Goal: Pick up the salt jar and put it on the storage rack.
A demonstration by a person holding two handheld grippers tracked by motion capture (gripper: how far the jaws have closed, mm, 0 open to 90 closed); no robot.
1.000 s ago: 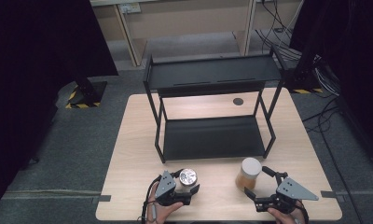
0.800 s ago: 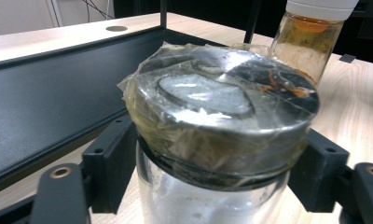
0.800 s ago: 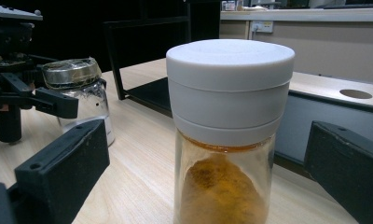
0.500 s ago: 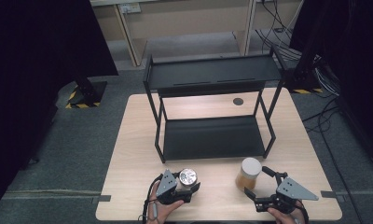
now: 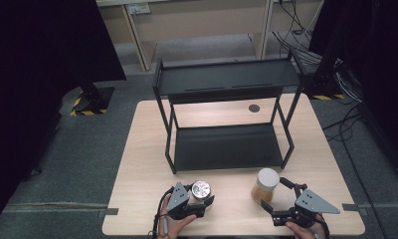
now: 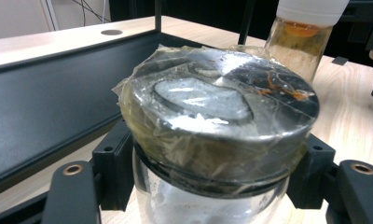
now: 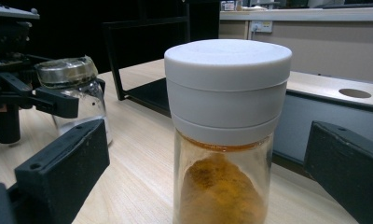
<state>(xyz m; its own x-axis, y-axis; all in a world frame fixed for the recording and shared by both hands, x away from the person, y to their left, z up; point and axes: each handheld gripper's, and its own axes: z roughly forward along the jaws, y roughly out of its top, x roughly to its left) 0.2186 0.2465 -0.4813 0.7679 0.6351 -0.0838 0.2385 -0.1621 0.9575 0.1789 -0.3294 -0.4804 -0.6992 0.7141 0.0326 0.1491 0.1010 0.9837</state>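
Two jars on the counter [image 5: 147,149]: the foil-capped jar [image 5: 201,189], white powder inside, is pinched by the left gripper [image 5: 203,199] fingers; the white-lidded jar [image 5: 265,185], orange powder inside, is flanked by the spread right gripper [image 5: 277,195] fingers.

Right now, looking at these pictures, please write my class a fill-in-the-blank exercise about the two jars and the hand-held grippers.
1. The left hand-held gripper is shut on the jar with the ____ lid.
2. The spice jar has a ____ cap.
3. The right hand-held gripper stands ____ around the spice jar.
4. Both jars stand in front of a black two-tier ____.

Missing words: metal; white; open; shelf
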